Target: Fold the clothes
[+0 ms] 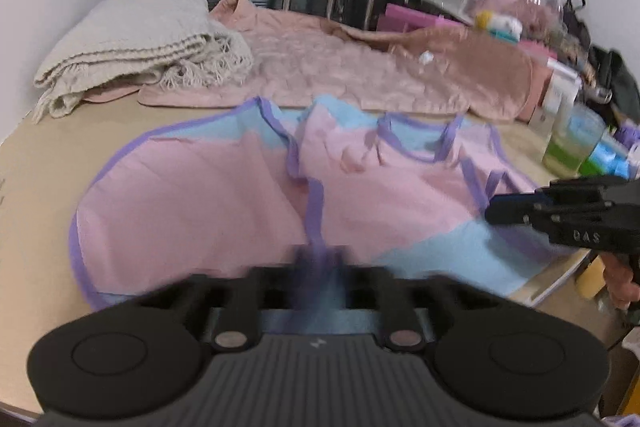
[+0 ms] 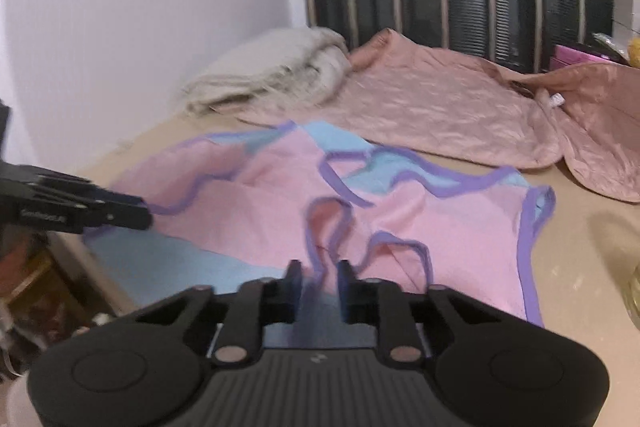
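A pink and light-blue garment with purple trim [image 1: 224,199] lies spread and rumpled on the tan table [image 1: 36,195]; it also shows in the right wrist view [image 2: 440,227]. My left gripper [image 1: 320,259] is shut on the garment's near hem, with cloth bunched between the fingers. It shows from the side in the right wrist view [image 2: 136,215]. My right gripper [image 2: 318,279] is shut on the near edge, with blue and purple cloth between its fingers [image 2: 294,277]. It shows at the right in the left wrist view [image 1: 496,211].
A folded cream fringed blanket [image 1: 136,47] and a salmon-pink garment [image 1: 360,67] lie behind, by a barred window. Boxes, a plastic cup [image 1: 572,143] and clutter stand at the right. The table's near edge [image 1: 560,275] is by the grippers.
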A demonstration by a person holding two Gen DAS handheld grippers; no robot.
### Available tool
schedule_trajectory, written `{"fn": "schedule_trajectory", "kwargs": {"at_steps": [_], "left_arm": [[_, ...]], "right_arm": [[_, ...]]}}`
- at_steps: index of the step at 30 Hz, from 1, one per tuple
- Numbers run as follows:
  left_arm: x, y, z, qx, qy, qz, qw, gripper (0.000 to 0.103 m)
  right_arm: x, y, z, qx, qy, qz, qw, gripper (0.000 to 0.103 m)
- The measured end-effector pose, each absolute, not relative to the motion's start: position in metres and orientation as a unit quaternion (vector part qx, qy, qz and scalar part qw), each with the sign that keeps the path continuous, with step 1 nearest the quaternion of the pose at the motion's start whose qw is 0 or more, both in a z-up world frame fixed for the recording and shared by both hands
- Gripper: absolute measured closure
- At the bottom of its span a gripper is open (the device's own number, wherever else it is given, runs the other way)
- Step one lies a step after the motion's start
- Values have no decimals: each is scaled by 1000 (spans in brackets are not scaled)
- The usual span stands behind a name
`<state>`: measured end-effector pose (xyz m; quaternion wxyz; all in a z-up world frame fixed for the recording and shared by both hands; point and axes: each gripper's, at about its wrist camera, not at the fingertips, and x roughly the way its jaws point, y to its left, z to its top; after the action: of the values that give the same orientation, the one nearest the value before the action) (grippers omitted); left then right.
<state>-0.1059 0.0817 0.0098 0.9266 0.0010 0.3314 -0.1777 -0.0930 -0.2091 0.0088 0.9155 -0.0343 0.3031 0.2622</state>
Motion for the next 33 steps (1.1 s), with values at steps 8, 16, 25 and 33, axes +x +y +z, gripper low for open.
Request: {"fn": "schedule_trajectory", "kwargs": {"at_steps": [8,16,25,33], "left_arm": [[-149,97,30,-19,297,-200,934,94],[-124,125,7,-25,321,-98,942,47],[-86,148,-1,7,325,16,945,33],[-98,174,2,-14,307,100,946,33]], "right_arm": [[-139,-236,38,-10,244,322,915,103],[-121,-240,29,-7,274,268,924,65],[-56,-196,13,-58,288,182,939,68],[-48,-183,30,-80,297,126,943,66]]}}
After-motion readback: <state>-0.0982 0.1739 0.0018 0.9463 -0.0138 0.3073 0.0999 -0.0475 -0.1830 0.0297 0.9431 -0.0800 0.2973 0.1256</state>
